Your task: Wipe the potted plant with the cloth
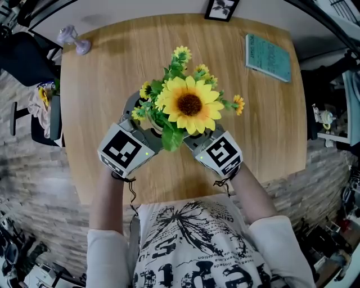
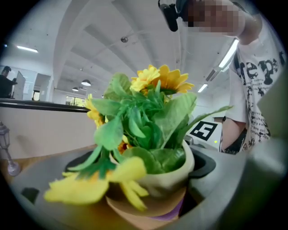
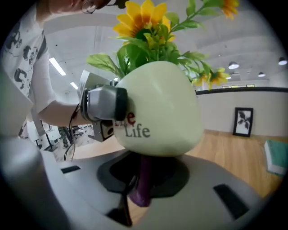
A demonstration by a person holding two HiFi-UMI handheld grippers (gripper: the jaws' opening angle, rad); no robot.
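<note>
A large open office-like hall: strip lights (image 2: 228, 53) on a high white ceiling (image 2: 112, 40), wooden table (image 1: 112, 84), framed picture (image 3: 243, 121)

I see a teal rectangular book (image 1: 268, 57) ahead-right of the right gripper (image 1: 198, 140), a black-framed picture (image 1: 221, 8) beyond it, and a small lilac glass lamp (image 1: 73, 39) ahead-left of the left gripper (image 1: 138, 121).

Forearms side by side, left hand-held gripper (image 1: 139, 119) clamped on the pot (image 3: 157, 112), right hand-held gripper (image 1: 202, 135) pinching the cloth (image 3: 143, 179)

Smooth matt pot (image 3: 157, 112), wood-grain table (image 1: 112, 73), soft cloth (image 3: 141, 184)
</note>
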